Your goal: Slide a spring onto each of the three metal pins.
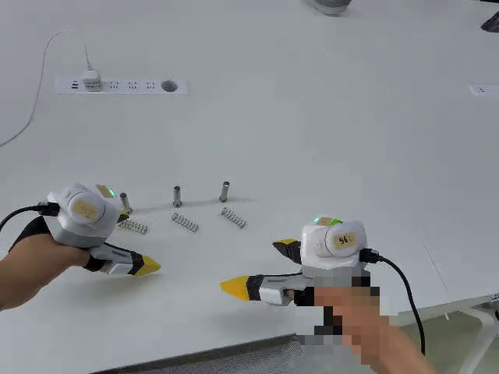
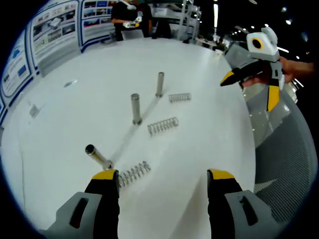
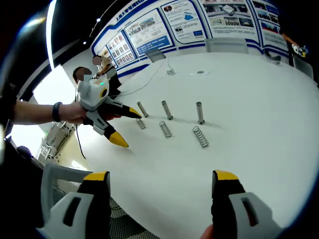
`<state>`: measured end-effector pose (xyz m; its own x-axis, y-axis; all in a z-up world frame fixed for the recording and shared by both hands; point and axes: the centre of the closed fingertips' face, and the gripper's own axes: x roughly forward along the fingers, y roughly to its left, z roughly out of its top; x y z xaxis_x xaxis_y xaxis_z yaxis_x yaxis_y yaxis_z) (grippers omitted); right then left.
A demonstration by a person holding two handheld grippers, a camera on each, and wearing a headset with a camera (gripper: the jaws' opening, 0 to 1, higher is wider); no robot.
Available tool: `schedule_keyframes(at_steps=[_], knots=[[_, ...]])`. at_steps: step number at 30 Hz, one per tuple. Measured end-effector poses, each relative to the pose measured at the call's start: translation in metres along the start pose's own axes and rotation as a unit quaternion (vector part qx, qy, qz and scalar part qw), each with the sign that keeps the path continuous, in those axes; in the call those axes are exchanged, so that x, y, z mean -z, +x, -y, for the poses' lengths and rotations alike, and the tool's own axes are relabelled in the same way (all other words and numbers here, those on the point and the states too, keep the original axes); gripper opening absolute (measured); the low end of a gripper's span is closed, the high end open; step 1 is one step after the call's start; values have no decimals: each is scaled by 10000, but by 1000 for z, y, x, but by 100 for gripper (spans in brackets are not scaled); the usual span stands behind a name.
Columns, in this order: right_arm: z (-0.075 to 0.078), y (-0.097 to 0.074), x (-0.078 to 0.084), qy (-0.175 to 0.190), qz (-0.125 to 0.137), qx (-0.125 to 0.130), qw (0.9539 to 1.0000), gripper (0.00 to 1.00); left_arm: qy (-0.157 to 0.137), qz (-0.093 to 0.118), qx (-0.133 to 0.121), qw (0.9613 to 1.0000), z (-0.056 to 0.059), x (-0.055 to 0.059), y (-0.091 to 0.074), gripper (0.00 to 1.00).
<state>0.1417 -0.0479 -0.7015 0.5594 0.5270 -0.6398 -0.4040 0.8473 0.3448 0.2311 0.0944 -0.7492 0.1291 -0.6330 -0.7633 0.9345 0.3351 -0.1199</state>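
Note:
Three short metal pins [image 1: 125,202] [image 1: 177,195] [image 1: 224,191] stand upright in a row on the white table [image 1: 312,140]. A loose spring lies flat in front of each: the left spring [image 1: 133,226], the middle spring [image 1: 185,222], the right spring [image 1: 232,217]. My left gripper [image 1: 134,243] is open, just left of the left spring [image 2: 133,174] and the nearest pin [image 2: 98,157], and holds nothing. My right gripper [image 1: 257,267] is open and empty too, near the front edge, right of the springs [image 3: 200,136]. Each gripper sees the other: the right gripper [image 2: 249,92], the left gripper [image 3: 126,128].
A white power strip [image 1: 121,86] with a plug [image 1: 91,79] and cable lies at the back left. A small white block [image 1: 483,89] sits at the far right. The table's front edge [image 1: 234,347] runs close below the grippers, with a mesh chair [image 2: 284,149] beyond it.

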Motion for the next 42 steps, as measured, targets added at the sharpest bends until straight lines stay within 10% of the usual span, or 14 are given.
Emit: schedule_keyframes(at_steps=[21, 42], knots=[[-5, 2, -1, -10, -3, -46, 10000, 85, -113, -231, -147, 9996, -2, 32, -12, 52], [-6, 2, -2, -26, 15, -55, 10000, 85, 162, -348, -594, 9975, -13, 32, -13, 25]])
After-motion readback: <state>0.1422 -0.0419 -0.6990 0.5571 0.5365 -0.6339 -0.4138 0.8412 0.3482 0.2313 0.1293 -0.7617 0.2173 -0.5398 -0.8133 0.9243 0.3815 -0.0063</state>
